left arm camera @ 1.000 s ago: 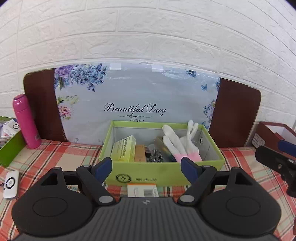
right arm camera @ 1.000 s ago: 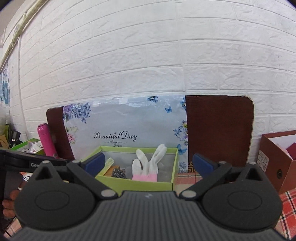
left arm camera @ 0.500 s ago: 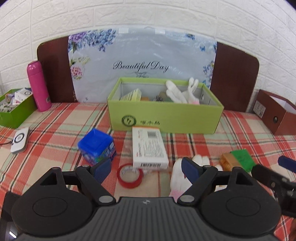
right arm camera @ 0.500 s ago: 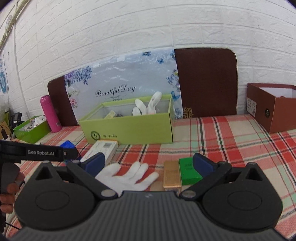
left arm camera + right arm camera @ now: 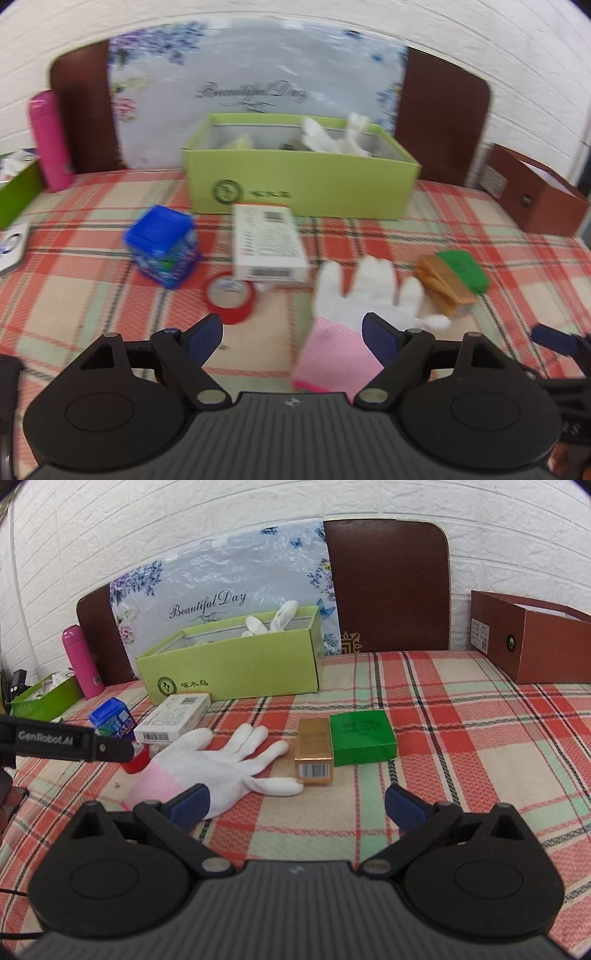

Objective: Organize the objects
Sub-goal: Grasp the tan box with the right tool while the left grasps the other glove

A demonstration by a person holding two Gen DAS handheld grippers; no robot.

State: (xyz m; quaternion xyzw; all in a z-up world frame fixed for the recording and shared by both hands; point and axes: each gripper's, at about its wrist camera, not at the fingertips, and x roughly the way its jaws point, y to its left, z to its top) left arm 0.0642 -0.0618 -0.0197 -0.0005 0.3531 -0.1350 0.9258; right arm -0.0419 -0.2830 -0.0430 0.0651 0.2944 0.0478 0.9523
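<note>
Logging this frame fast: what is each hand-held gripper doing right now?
Left hand-held gripper: open, holding nothing.
Right hand-held gripper: open, holding nothing.

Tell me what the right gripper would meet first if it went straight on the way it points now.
Probably the gold box, or bare tablecloth just short of it. The open right gripper angles down toward the table, the gold box ahead between its fingers beside the green box. Depth is uncertain in this fisheye view.

Ahead of the grippers: woven cloth glove (image 5: pixel 221 764), matt; checked fabric tablecloth (image 5: pixel 461 738); glossy cardboard gold box (image 5: pixel 314 753); matt card green bin (image 5: pixel 236 668).
</note>
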